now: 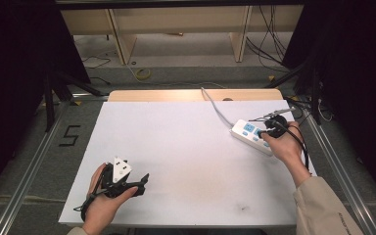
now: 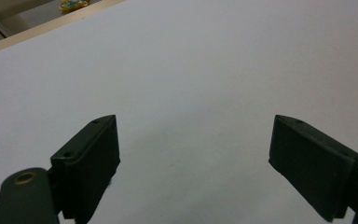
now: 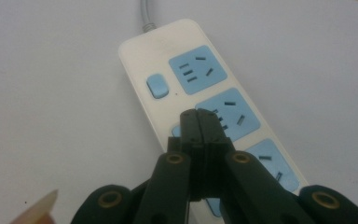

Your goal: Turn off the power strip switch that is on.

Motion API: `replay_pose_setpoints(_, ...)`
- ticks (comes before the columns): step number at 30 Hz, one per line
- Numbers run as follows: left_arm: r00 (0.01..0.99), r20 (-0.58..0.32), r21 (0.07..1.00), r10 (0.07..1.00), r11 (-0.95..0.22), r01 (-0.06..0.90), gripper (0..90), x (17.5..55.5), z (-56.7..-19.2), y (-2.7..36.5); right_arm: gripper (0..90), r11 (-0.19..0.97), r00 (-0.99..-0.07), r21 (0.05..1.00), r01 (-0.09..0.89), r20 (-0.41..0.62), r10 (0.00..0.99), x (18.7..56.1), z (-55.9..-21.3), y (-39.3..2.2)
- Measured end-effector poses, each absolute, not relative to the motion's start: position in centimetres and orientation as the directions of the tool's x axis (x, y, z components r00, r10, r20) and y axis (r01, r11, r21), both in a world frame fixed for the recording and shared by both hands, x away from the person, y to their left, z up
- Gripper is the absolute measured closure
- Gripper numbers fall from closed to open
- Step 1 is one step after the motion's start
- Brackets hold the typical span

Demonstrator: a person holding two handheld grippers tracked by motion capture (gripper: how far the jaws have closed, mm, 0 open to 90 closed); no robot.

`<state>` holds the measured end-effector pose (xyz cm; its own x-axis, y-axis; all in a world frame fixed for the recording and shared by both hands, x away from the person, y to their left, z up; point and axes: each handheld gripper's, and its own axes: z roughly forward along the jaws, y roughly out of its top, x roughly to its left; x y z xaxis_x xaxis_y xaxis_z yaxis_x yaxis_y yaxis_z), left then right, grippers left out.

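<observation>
A white power strip (image 1: 247, 132) with light-blue sockets lies at the table's right side, and its grey cord (image 1: 215, 107) runs toward the back edge. My right gripper (image 1: 265, 131) is over it, shut with nothing between the jaws. In the right gripper view the closed tips (image 3: 198, 114) sit at the left edge of the second socket (image 3: 235, 109) of the power strip (image 3: 168, 46), below the first blue switch (image 3: 157, 86). They cover part of a second switch. My left gripper (image 1: 138, 183) rests near the front left, open over bare white surface, fingers (image 2: 91, 158) wide apart.
The white tabletop (image 1: 186, 147) ends in a wooden strip (image 1: 176, 94) at the back. Metal rails (image 1: 39, 152) run along both sides. Black stands and loose cables (image 1: 274, 44) are on the floor behind, and a "5" mark (image 1: 70, 135) is on the floor at the left.
</observation>
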<state>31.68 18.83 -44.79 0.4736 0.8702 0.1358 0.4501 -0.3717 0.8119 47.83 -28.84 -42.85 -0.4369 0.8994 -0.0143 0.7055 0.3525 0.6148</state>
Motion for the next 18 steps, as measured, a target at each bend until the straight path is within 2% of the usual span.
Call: replay_pose_setpoints(18, 0.472, 0.136, 0.812, 0.871, -0.371, 0.45, 15.7, 31.7, -44.7, 18.9, 90.0, 0.362, -0.442, 0.576, 0.733, -0.001, 0.897, 49.2, -44.0, -28.3)
